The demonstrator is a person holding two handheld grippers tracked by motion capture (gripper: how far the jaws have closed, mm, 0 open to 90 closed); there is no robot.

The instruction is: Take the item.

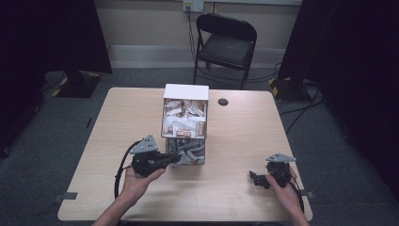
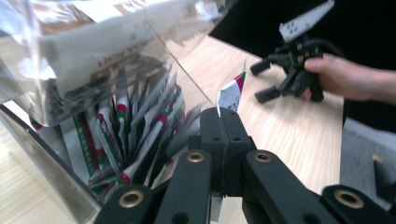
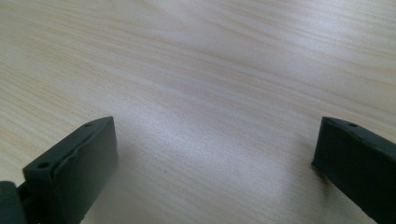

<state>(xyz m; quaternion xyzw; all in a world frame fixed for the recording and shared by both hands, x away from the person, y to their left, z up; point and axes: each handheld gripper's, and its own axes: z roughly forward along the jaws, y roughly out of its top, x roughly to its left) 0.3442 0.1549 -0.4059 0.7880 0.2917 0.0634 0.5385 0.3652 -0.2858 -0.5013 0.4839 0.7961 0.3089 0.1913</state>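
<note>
At the near edge of the wooden table (image 1: 235,141), the person's left hand (image 1: 136,181) holds the left gripper (image 1: 175,158) pointed right, its tip at the base of a clear plastic box (image 1: 185,123). In the left gripper view its jaws are pressed together on a thin white packet (image 2: 231,95) with red and green edging, whose top sticks up just above them, right beside the box's open lower compartment. That compartment is stuffed with upright packets (image 2: 123,135) of the same kind; the upper section holds loose white sachets (image 1: 184,118). The right hand (image 1: 287,186) rests near the table's right front corner, well apart from the box, holding the right gripper (image 1: 254,178) low with its jaws spread wide over bare wood. Beyond the box lies a small dark disc (image 1: 223,101), and past the table stands a black folding chair (image 1: 225,44).
</note>
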